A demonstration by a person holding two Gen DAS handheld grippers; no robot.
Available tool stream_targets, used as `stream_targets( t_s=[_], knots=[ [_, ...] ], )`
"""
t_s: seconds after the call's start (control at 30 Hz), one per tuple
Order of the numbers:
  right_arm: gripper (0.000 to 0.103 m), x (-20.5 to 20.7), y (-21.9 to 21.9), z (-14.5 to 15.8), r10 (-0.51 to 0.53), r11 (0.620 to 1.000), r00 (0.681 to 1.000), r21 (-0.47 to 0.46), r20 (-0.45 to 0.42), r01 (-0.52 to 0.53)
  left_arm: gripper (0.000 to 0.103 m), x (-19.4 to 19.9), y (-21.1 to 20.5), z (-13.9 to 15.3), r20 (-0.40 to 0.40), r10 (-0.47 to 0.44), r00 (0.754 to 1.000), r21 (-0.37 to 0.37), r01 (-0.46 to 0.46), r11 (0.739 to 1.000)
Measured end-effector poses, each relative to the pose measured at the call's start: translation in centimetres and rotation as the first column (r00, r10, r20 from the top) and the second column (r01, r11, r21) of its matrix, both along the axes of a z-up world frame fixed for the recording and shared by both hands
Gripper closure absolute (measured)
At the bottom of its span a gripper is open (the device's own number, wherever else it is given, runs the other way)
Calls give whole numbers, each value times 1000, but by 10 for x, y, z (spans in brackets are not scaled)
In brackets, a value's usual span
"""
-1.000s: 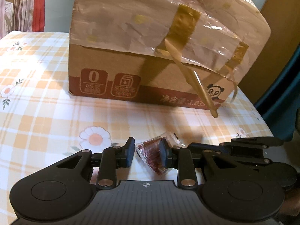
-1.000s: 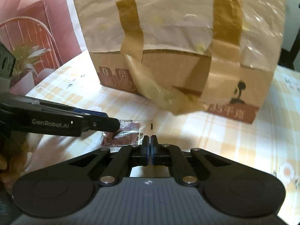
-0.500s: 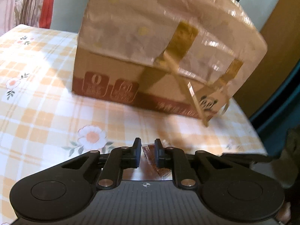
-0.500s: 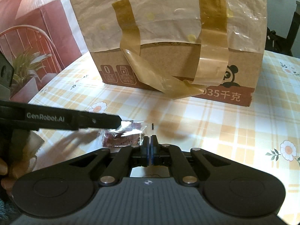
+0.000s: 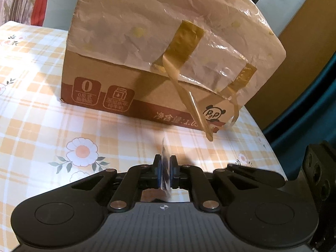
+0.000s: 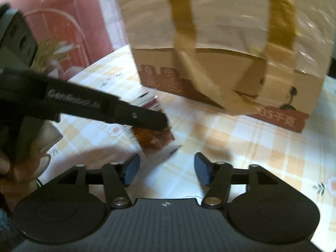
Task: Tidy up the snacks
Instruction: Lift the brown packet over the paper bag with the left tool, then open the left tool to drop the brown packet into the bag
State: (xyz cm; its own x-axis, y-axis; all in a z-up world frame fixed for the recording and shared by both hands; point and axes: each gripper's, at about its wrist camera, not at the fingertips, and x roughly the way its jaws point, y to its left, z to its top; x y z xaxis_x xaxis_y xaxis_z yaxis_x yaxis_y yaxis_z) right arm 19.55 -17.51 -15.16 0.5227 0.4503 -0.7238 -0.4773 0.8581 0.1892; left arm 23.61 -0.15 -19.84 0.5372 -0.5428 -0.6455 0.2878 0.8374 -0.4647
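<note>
Left wrist view: left hand-held gripper (image 5: pixel 165 174) clamped on snack packet (image 5: pixel 164 175), taped cardboard box (image 5: pixel 147 67) close ahead.

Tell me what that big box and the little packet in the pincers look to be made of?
The box looks like plain brown cardboard, matte, with printed panels; a crinkled glossy plastic sheet is taped over its top. The snack packet seems to be thin clear plastic film: it glints and shows dark reddish contents through it.

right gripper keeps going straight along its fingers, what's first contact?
Likely the bare tablecloth just ahead; the right gripper points downward, jaws opening and empty. The snack packet held by the left gripper sits slightly left. Blur makes depth uncertain.
</note>
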Motion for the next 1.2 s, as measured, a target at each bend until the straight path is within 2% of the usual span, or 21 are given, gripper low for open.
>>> stream_targets(
  t_s=[0.17, 0.27, 0.3, 0.43, 0.57, 0.7, 0.83, 1.03, 1.13, 1.2],
  knots=[
    [41, 2, 4, 3, 31, 999, 999, -32, 43, -30, 97, 1, -2, -5, -16, -23, 1000, -19, 23, 1000],
    [47, -1, 7, 5, 75, 995, 994, -68, 83, -70, 97, -1, -7, -6, -19, -41, 999, -24, 41, 999],
    [54, -1, 7, 4, 85, 994, 993, -74, 83, -79, 97, -2, -8, -6, -17, -45, 999, -21, 44, 999],
    [62, -3, 4, 5, 86, 995, 993, -62, 84, -81, 97, -3, -12, -2, -8, -52, 999, -30, 51, 998],
    [66, -6, -1, 19, 89, 995, 988, -62, 123, -82, 97, -4, -14, 19, 35, -62, 997, -46, 64, 997],
    [67, -10, -6, 52, 93, 995, 972, -63, 218, -81, 97, -6, -16, 60, 141, -79, 987, -79, 90, 993],
    [67, -13, -15, 95, 98, 995, 938, -64, 334, -81, 97, -5, -21, 106, 255, -89, 963, -102, 118, 988],
    [67, -2, -21, 156, 107, 992, 857, -112, 504, -58, 97, 20, -37, 165, 389, -93, 917, -114, 148, 982],
    [67, 18, -23, 176, 89, 993, 822, -117, 562, -28, 97, 43, -50, 183, 435, -107, 894, -95, 164, 982],
    [67, 30, -26, 185, 74, 993, 807, -120, 586, -4, 96, 61, -59, 187, 444, -119, 888, -95, 179, 979]
  ],
)
